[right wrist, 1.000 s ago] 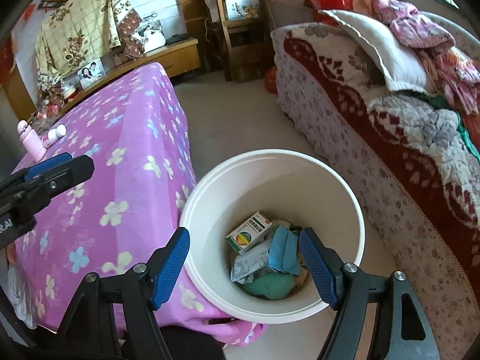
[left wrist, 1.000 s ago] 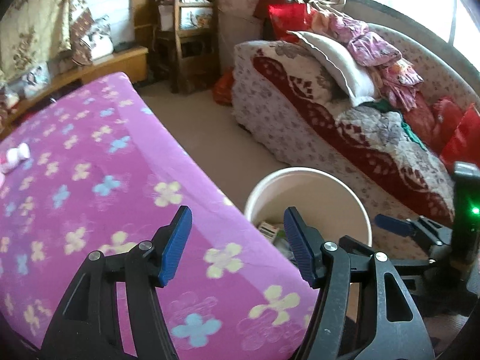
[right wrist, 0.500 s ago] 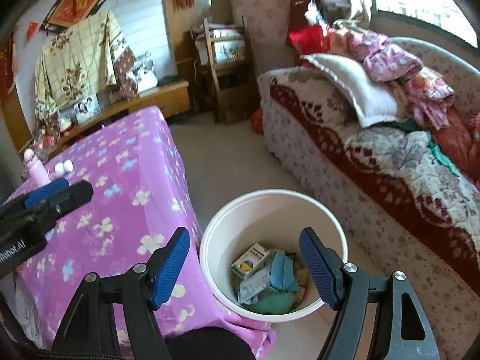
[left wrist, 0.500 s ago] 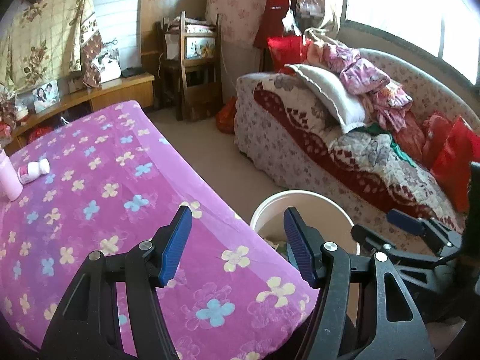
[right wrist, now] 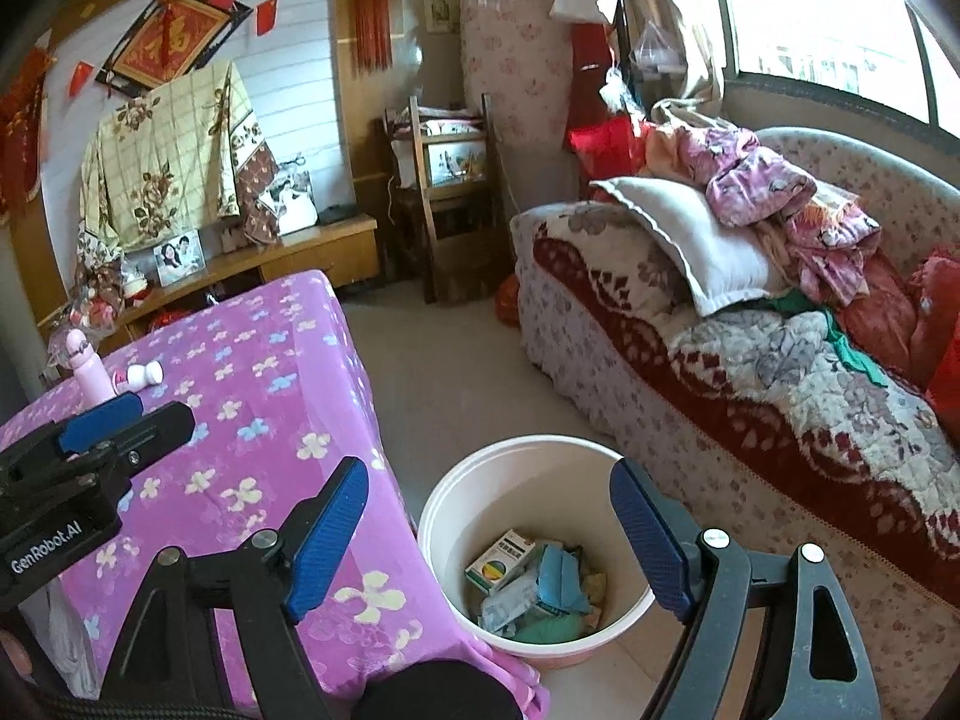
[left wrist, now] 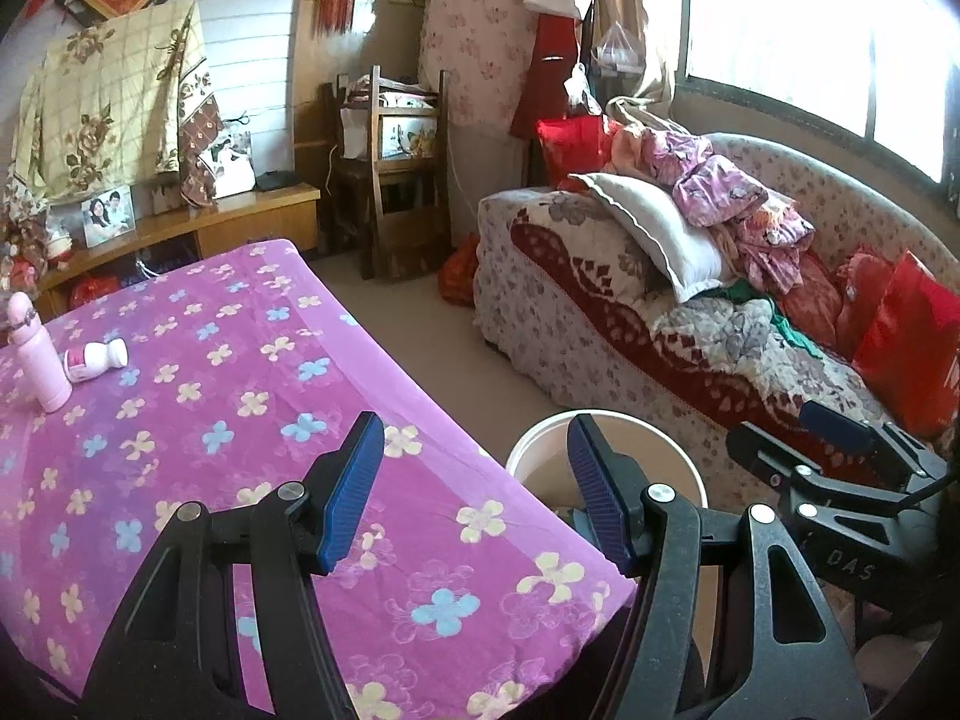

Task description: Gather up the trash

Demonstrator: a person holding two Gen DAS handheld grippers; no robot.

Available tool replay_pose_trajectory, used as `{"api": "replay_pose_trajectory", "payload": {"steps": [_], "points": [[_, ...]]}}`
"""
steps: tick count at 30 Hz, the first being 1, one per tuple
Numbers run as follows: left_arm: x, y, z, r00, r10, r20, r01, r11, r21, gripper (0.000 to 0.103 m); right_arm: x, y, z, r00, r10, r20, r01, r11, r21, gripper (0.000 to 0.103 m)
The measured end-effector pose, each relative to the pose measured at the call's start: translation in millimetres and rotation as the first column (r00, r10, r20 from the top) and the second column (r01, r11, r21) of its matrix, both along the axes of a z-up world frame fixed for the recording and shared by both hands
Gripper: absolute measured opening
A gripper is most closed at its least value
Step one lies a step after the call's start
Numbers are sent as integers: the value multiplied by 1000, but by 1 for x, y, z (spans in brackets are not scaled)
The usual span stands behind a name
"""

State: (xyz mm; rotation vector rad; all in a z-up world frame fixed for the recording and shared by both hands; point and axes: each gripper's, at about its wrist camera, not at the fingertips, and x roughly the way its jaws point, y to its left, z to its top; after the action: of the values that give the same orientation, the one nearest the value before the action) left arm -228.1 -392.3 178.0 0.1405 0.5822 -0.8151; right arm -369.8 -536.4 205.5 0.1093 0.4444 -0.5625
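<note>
Two pairs of blue-padded tongs hang above a purple flowered surface (left wrist: 198, 396) in a sunlit living room. The left tongs (left wrist: 474, 498) stand apart with nothing between the pads. The right tongs (right wrist: 489, 540) have just been opening and gape wide and empty over a white bucket (right wrist: 444, 516) on the floor, between the surface and a flowered sofa (right wrist: 606, 360). The trash lies in the bucket: a small green-and-white box (right wrist: 501, 558), a blue wrapper (right wrist: 561, 579) and other crumpled packets. At the surface's far end a pink bottle (left wrist: 39, 360) stands upright, and just beside it a small white bottle (left wrist: 96, 358) lies on its side.
</note>
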Motion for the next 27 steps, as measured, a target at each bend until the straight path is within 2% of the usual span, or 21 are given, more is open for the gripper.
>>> {"api": "replay_pose_trajectory", "payload": {"steps": [11,27], "points": [[-4,5,4,1000,-1,17,2,1000,-13,62,-6,13,14,999,-3,36,5,999,-53,81],[-4,5,4,1000,-2,17,2,1000,-13,62,-4,12,11,1000,1,27,1,999,-47,81]]}}
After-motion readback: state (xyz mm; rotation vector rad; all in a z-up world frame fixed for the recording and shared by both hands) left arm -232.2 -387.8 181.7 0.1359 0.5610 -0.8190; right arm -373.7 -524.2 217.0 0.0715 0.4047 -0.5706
